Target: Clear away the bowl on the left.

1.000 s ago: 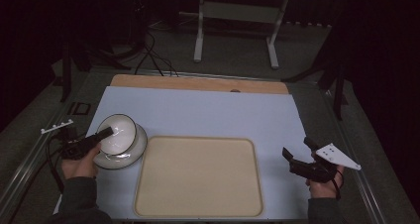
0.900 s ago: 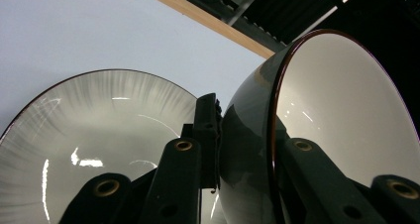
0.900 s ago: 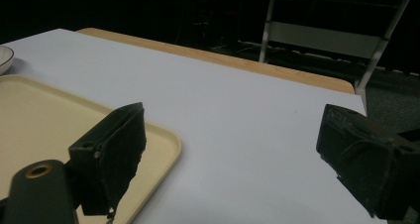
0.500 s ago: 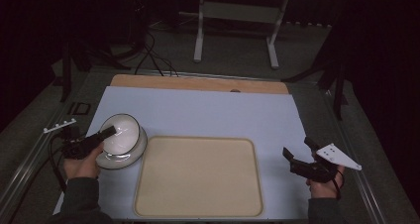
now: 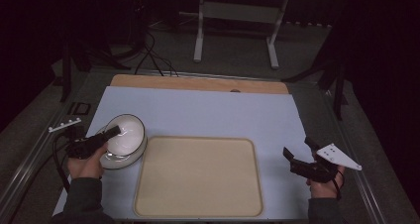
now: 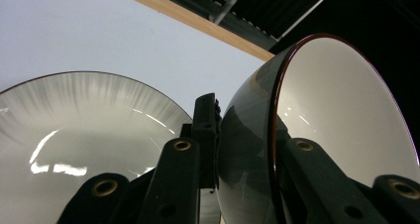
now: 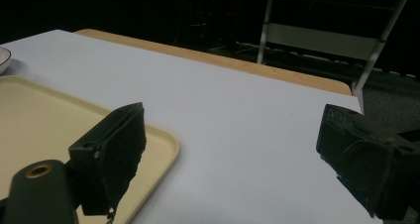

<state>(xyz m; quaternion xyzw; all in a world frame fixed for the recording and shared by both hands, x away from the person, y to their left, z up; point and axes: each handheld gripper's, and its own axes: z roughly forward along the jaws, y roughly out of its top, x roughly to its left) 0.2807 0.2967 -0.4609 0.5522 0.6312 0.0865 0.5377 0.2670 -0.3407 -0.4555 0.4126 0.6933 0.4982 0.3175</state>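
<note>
Here, my left gripper point(image 5: 113, 132) pinches the tilted white, dark-rimmed ceramic bowl point(image 5: 126, 134) above a plate point(image 6: 74, 135); my right gripper point(image 5: 301, 154) rests level, jaws spread.

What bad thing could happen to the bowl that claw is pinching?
The left claw pinches only the thin rim of the glossy white ceramic bowl, which is tilted. It might slip out, drop and crack. It could also knock the shiny white plate under it, or bump the beige plastic tray beside it.
</note>
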